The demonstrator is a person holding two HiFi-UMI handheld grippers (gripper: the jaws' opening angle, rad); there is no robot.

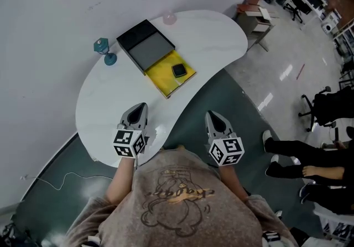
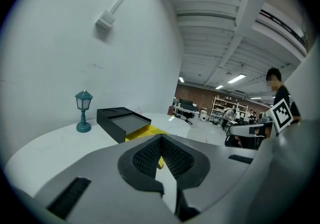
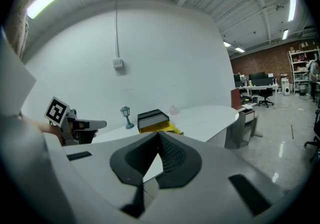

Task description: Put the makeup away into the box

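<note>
Holding left gripper (image 1: 140, 109) and right gripper (image 1: 212, 116) closed, empty, at lower centre, probably resting before reaching the box (image 1: 135, 33).

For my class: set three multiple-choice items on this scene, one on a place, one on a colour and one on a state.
1. Where does the small black case lie?
A on the yellow tray
B on the floor
C on a chair

2. What colour is the little lamp?
A red
B teal
C yellow

3. How is the left claw?
A wide open
B shut on the lamp
C shut and empty

Answers:
1 A: the head view shows it on the tray that sticks out from the black box.
2 B: it is teal in the head view and the left gripper view.
3 C: its jaws meet with nothing between them.
</note>
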